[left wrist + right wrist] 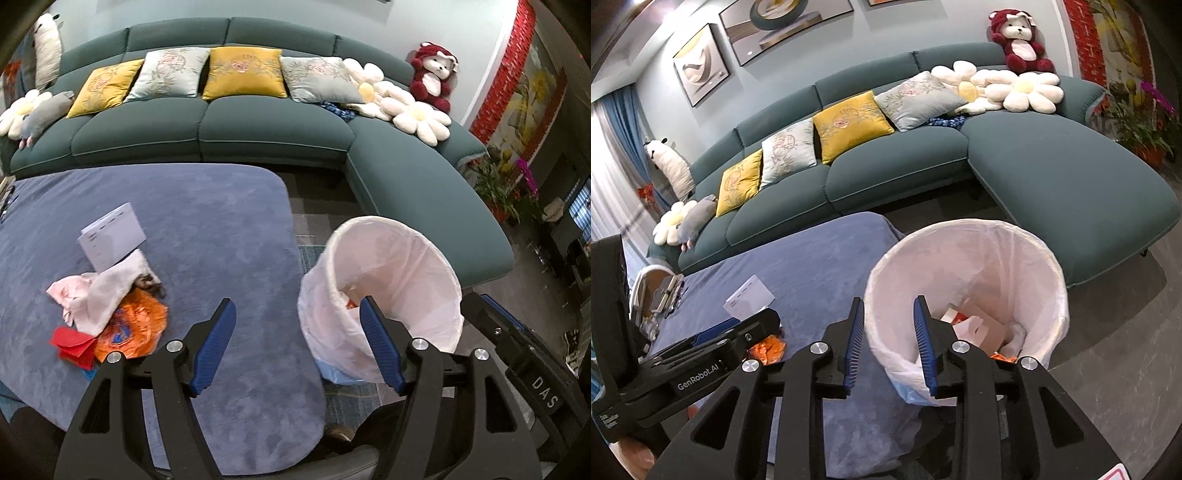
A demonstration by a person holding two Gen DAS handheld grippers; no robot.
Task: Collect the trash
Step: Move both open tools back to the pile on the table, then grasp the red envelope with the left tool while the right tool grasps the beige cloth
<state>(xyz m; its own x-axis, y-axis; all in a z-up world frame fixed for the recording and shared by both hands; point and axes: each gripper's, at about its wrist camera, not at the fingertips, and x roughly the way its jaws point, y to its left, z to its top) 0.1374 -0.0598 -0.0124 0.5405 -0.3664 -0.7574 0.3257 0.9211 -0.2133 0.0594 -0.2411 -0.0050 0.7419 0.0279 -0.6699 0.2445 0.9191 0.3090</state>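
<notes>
Trash's half done: white-lined round plastic bin [967, 291] mid-frame for easy drops, left gripper [297, 310] and right gripper [888, 314] both released, empty; crumpled wrapper pile [110, 310] lower left.

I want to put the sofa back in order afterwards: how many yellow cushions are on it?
2. One yellow cushion leans at the sofa's left end; the other sits mid-sofa, with a grey cushion between them. None seems hidden.

The left gripper's body [701, 354] hides most of the orange bag [768, 349] beside the trash bin [964, 236]. Under the pink cloth [99, 291], a dark object [149, 284] stays unidentifiable.
</notes>
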